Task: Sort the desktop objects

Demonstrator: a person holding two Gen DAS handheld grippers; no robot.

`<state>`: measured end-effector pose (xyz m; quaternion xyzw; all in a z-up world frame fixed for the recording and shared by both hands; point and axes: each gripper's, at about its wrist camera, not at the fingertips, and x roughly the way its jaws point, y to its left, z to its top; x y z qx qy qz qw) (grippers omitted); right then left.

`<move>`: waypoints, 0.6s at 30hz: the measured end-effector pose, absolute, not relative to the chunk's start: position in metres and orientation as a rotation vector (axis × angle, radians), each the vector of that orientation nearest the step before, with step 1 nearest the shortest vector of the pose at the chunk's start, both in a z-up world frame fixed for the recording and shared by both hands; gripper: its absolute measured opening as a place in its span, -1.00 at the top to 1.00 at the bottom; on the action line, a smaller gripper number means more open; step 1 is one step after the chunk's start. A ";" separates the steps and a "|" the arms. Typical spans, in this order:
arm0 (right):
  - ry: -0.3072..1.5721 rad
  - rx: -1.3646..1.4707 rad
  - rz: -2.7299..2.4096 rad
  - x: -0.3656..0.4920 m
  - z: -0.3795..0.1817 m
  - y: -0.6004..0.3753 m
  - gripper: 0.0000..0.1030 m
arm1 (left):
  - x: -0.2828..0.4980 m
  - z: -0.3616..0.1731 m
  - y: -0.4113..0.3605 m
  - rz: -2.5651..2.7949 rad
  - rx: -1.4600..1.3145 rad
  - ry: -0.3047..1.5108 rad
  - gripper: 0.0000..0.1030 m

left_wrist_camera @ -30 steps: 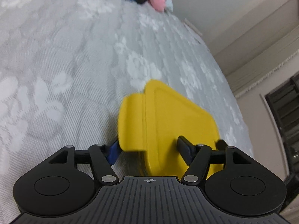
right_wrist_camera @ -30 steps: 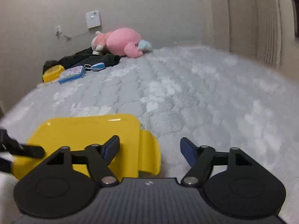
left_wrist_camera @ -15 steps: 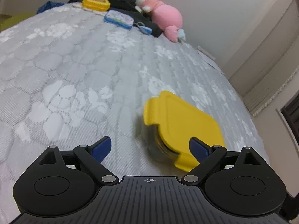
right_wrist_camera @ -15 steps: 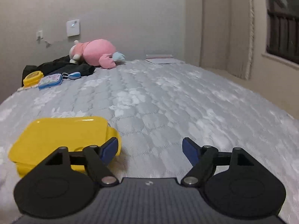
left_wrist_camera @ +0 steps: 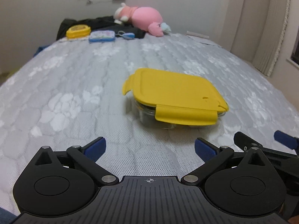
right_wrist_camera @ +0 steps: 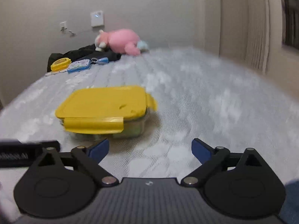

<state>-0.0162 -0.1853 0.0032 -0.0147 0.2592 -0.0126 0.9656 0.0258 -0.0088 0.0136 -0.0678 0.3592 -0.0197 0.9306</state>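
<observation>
both grippers backed off yellow-lidded container (left_wrist_camera: 175, 100), jaws just opened wide.

Dim, even indoor light; no source visible and no hard shadows. Both fisheye views bow the wall (left_wrist_camera: 168, 3) and curtain (left_wrist_camera: 269, 24). Left view: slightly soft, far plush toy (left_wrist_camera: 142, 17) unfocused. Right view: heavy motion blur across the mattress (right_wrist_camera: 214, 97); faint glare on the yellow lid (right_wrist_camera: 104, 102).
</observation>
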 end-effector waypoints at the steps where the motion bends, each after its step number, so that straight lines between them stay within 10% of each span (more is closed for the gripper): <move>1: 0.521 -0.040 -0.027 -0.015 0.004 -0.184 -0.96 | 0.028 0.012 -0.007 -0.027 -0.147 0.749 -1.00; 18: 0.610 0.078 -0.024 -0.003 -0.002 -0.199 -0.99 | 0.028 0.006 -0.008 0.069 -0.097 0.798 -1.00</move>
